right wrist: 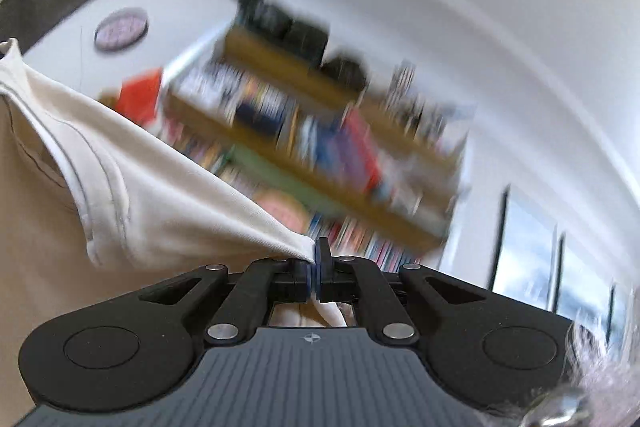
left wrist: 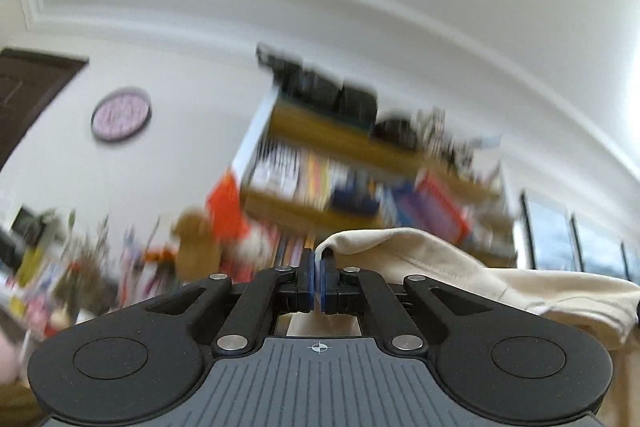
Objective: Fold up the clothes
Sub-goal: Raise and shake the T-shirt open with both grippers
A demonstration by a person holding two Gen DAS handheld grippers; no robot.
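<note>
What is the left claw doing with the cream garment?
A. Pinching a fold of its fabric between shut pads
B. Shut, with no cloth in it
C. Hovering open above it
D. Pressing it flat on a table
A: in the left wrist view the left claw has its blue pads closed on a fold of the cream garment, which drapes off to the right.

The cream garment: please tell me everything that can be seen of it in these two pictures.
The cream garment looks like soft, plain knit cotton, off-white to beige, with no print. The right wrist view shows a stitched hem or band with double seams. It is lifted in the air, not folded, stretched between the two grippers: the left gripper is shut on a small fold of its edge, and the right gripper is shut on a gathered corner. In the left view the cloth drapes away to the right; below, it hangs out of view.
</note>
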